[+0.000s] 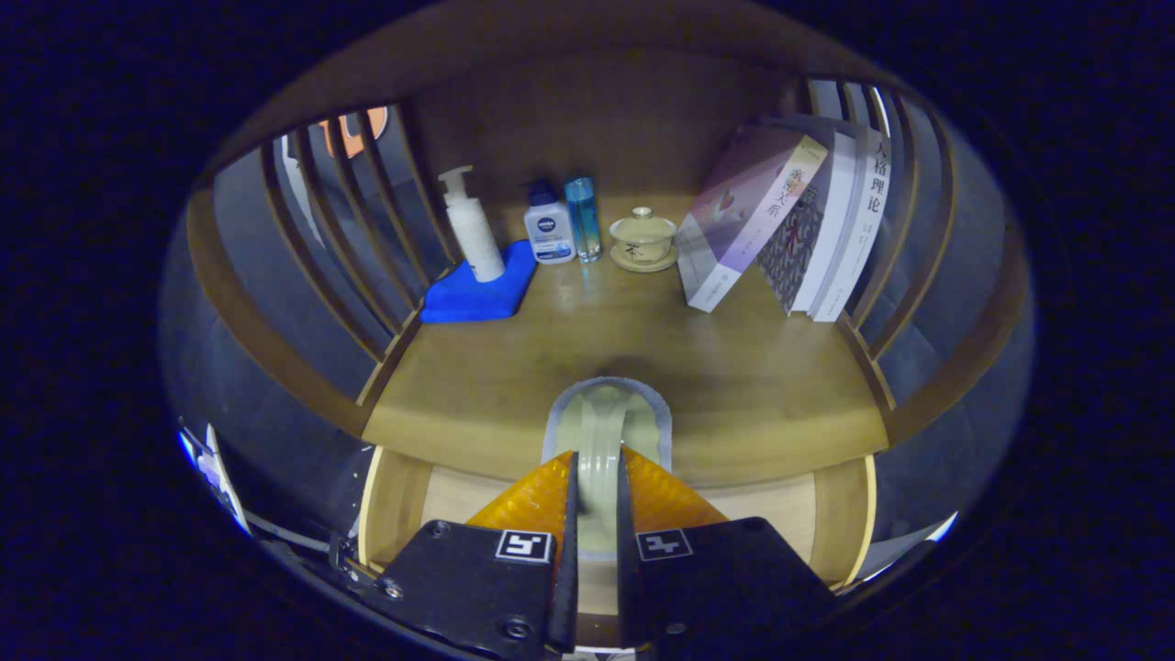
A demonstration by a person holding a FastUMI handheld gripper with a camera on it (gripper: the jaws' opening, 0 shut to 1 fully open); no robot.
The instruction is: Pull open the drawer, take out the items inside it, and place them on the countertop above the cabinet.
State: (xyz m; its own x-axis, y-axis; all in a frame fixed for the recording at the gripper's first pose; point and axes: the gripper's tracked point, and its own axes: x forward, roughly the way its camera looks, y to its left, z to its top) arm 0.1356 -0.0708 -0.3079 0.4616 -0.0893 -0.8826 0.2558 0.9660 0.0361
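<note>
Plate (pixel 606 431) held on edge, clamped between hand-held gripper (pixel 597 491) fingers, low centre frame, above open drawer (pixel 780 509) and table (pixel 734 386) front.

Pale green ribbed item (pixel 601 441) with grey edge, held upright on edge over countertop (pixel 753 376) front lip; drawer (pixel 395 505) below stands pulled open, light wood inside.

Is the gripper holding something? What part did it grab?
Yes. The gripper is shut on a pale cup, pinching its thin handle between both fingers, above the open drawer and at the countertop's front edge.
</note>
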